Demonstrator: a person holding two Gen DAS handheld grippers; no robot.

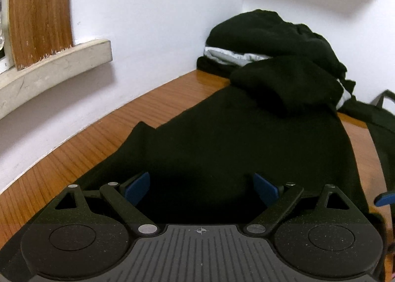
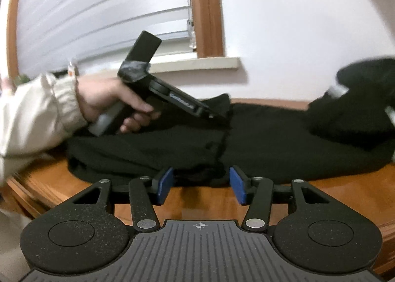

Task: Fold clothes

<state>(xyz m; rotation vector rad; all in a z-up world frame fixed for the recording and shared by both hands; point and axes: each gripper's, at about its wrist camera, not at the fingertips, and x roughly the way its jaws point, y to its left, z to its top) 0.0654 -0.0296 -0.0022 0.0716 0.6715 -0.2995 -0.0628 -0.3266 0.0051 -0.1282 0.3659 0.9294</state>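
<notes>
Garment: a black garment (image 2: 246,143) lies spread flat on the wooden table (image 2: 345,195), filling the middle band of the right wrist view from lower left to right edge.
Long axis: it runs left to right across the right wrist view; in the left wrist view the same cloth (image 1: 246,138) runs from the bottom centre up toward the upper right.
Pile: a heap of dark clothes (image 1: 279,59) with a light layer in it sits at the far end, upper right of the left wrist view, resting on the garment's far part.
Left gripper (image 1: 201,189): jaws spread wide, nothing pinched, hovering over the near end of the cloth; whether the pads touch the fabric cannot be told.
Left hand (image 2: 106,101): in the centre left of the right wrist view, holding its tool pointed down at the garment's upper left edge.
Right gripper (image 2: 201,185): jaws half apart, bracketing the garment's near hem at bottom centre, pads not pressing on it.
Nearer gripper: judged, the right one sits closest to a graspable edge; the hem lies straight ahead of its jaws.
Likely next move: judged, pinch the hem and carry it across the short width.
</notes>
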